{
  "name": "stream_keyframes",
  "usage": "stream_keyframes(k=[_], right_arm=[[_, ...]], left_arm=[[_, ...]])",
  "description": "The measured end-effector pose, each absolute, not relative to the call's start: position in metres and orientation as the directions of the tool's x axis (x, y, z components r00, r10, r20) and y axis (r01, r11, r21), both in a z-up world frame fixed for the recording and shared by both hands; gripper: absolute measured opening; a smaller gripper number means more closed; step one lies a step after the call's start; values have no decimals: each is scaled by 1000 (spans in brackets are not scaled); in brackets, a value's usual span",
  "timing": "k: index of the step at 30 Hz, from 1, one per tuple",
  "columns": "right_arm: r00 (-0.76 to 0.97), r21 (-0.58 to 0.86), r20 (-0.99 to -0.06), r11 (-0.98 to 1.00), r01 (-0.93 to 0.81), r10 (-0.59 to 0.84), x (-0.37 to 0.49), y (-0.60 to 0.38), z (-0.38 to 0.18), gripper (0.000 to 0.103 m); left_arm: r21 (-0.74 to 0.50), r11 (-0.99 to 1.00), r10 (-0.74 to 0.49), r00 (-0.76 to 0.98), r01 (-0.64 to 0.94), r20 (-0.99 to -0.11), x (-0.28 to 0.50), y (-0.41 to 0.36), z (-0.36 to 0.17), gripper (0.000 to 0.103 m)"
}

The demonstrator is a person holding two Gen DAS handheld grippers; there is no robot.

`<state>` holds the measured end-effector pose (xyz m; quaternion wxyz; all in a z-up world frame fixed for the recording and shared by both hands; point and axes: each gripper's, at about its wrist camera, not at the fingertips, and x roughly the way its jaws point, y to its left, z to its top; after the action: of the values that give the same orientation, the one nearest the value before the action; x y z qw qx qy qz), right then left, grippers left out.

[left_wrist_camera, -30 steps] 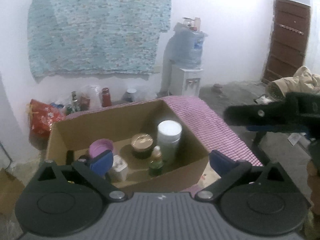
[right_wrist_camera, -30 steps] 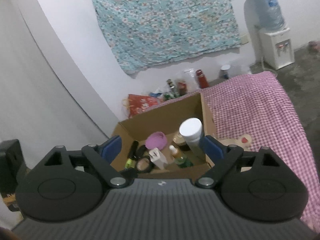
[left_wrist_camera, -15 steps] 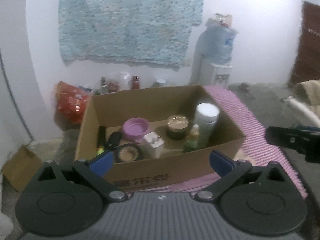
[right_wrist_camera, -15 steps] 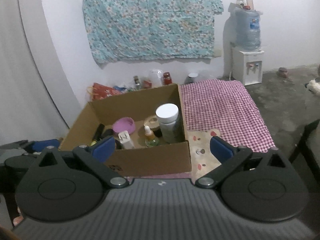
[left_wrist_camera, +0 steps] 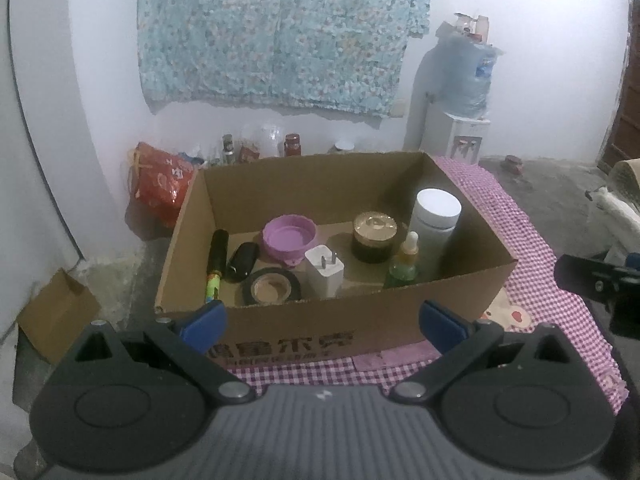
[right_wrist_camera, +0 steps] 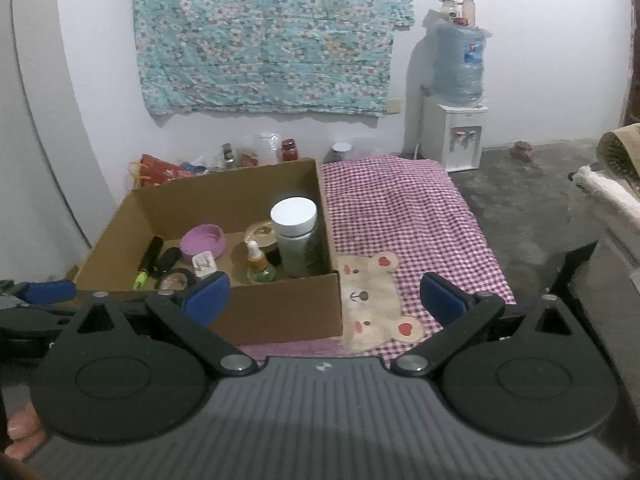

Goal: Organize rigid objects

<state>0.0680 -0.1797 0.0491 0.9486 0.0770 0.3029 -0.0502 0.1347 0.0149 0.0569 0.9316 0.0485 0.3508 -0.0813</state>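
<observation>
Both tongs released, nothing held. Left gripper (left_wrist_camera: 322, 322) has its jaws spread wide, hanging low in front of the cardboard box (left_wrist_camera: 360, 332); right gripper (right_wrist_camera: 324, 296) same, jaws spread, empty, sitting beside the left one, which shows at its left edge.

All the rigid things lie inside the box, straight ahead of the left tongs: white-lidded jar (left_wrist_camera: 436, 220) ahead-right with the small dropper bottle (left_wrist_camera: 406, 262) just in front of it, gold-lidded dark jar (left_wrist_camera: 374, 236) dead ahead, purple bowl (left_wrist_camera: 289, 236) ahead and slightly left, white charger plug (left_wrist_camera: 324, 272) nearest the centre, black tape roll (left_wrist_camera: 271, 286) just left of it, black case (left_wrist_camera: 241, 262) and black-and-yellow marker (left_wrist_camera: 216, 264) far left. From the right tongs the box sits ahead-left; checkered cloth (right_wrist_camera: 400, 208) ahead and right of it carries no objects.

Changed over the last second: both cameras have pulled back and levelled out. The left view was close over the box rim, now it takes in the whole box front with its printed side. The right view was steep from above, now it is lower and further off. Contents have not shifted between frames.

Meaning: everything sits in the box, cloth bare, both tongs withdrawn and empty. That fits a finished pack-away, or equally a box waiting to be unloaded onto the cloth. Can't tell which.
</observation>
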Motion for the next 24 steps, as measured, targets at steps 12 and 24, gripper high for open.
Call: stream_keyframes(k=[12, 24], right_arm=[[805, -14, -578, 987, 158, -137, 72, -165, 45, 102], [813, 6, -575, 993, 117, -93, 72, -164, 41, 102]], left_arm=[[94, 981, -66, 745, 171, -664, 134, 11, 56, 103], [120, 986, -13, 765, 118, -644, 129, 14, 61, 103]])
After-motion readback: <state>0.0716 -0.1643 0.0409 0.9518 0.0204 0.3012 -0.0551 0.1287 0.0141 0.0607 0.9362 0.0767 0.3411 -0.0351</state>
